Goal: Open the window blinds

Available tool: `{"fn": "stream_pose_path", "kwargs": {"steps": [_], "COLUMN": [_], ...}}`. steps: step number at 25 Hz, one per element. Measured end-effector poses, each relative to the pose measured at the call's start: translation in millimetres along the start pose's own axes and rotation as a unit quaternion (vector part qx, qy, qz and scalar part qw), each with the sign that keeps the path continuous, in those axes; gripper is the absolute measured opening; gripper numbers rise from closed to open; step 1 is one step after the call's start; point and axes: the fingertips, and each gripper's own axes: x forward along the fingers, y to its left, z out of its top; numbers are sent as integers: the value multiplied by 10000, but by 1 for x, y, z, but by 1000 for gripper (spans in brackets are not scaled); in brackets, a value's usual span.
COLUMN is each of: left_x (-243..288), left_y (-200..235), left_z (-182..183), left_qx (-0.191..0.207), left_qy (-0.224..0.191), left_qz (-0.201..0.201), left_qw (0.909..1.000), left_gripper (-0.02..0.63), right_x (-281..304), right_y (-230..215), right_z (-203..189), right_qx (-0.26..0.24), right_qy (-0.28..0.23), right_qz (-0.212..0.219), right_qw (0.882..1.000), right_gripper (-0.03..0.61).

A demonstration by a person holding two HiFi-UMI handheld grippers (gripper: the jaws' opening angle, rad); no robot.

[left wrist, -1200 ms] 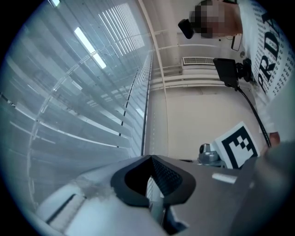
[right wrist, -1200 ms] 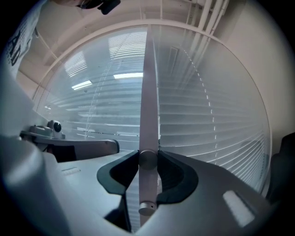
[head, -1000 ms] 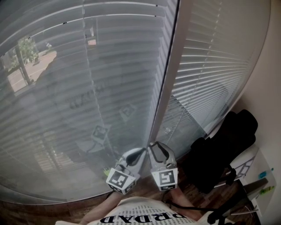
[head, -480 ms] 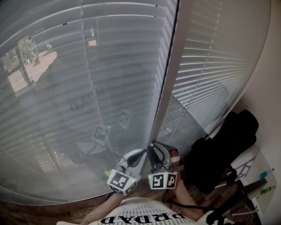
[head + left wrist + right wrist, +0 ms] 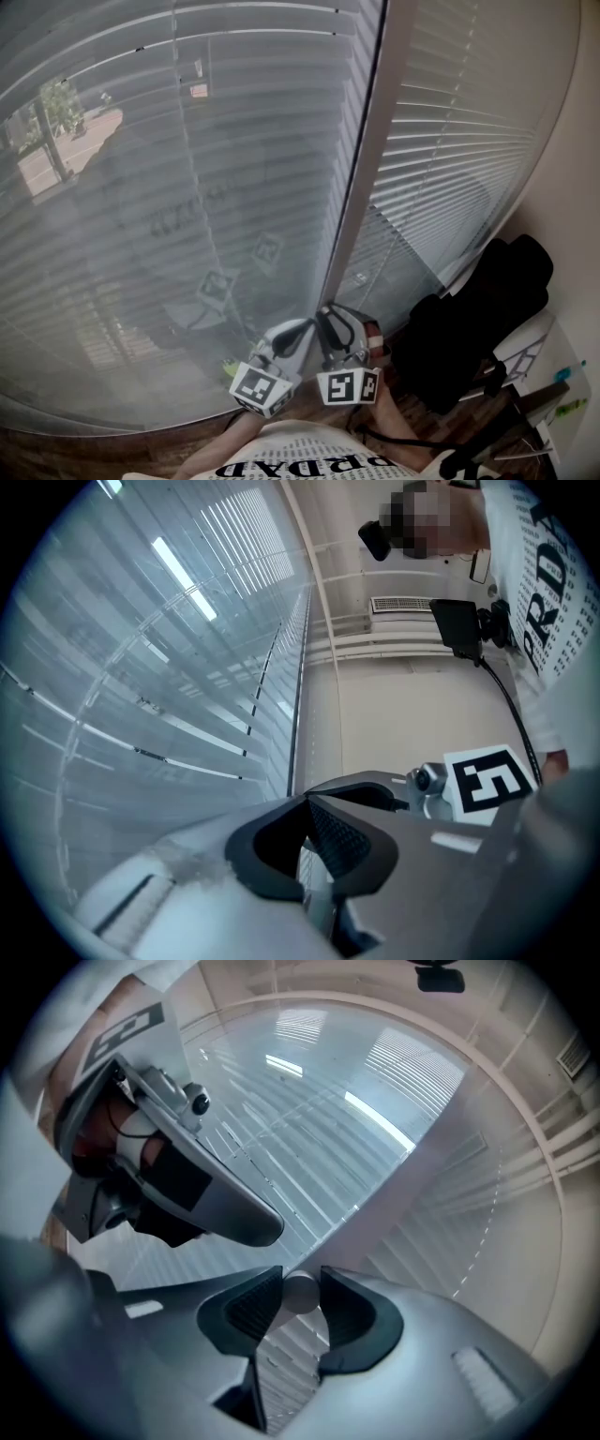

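Pinching the blind rod [image 5: 300, 1295], your right gripper [image 5: 300, 1279] has just been closing its jaws, and both pads press the rod's round end, low by the window post [image 5: 361, 187] between the two lowered blinds [image 5: 187, 187]. Your left gripper [image 5: 307, 803] sits just beside it, jaw tips together, empty.

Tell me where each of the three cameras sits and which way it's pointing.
Left gripper view: rides the left tool, looking up along the blinds; its jaws meet at the tips.
Right gripper view: rides the right tool, facing the blinds; its jaws have just been closing on the wand between them.
Head view: head-mounted, looking steeply down at blinds, both tools and the shirt.
Shared: each gripper view shows the other tool.
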Motion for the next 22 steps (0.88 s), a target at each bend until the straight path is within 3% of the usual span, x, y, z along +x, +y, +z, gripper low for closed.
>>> {"fn": "stream_pose_path", "kwargs": {"steps": [6, 14, 22], "left_x": [-1, 0, 0], "left_y": [0, -1, 0], "left_z": [5, 1, -3], "left_qx": [-133, 1, 58], "left_qy": [-56, 26, 17], "left_qz": [100, -12, -34], "left_qw": [9998, 10000, 10000], "left_gripper": [-8, -8, -8], "right_x": [-1, -2, -1], "right_y": [-4, -12, -15], "right_z": [0, 0, -9], "right_qx": [875, 2056, 3436], "right_qy": [-46, -229, -318], "right_qz": [-13, -87, -65], "right_qw": [9962, 9783, 9385], "right_gripper": [135, 135, 135]}}
